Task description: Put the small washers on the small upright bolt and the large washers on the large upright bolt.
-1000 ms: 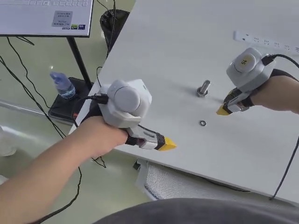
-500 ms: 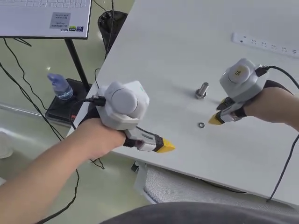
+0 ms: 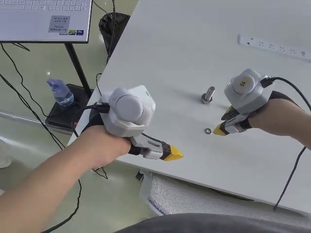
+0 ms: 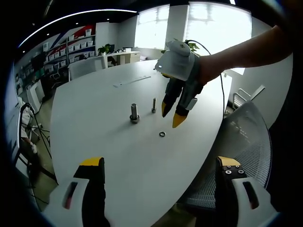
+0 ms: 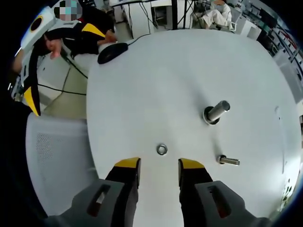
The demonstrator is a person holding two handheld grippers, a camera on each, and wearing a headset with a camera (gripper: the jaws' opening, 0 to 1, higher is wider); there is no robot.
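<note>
My right gripper tilts down, jaws parted and empty, tips just beside the washer — flat on the white table, near the large bolt. My left gripper hovers spread wide at the near edge — open tabletop ahead.

The surface is plain white. Both the left claw and the right claw have pale grey bodies, black trim and yellow tips. The washer, large bolt and small bolt are bare silver-grey metal. The chair is pale grey mesh.
</note>
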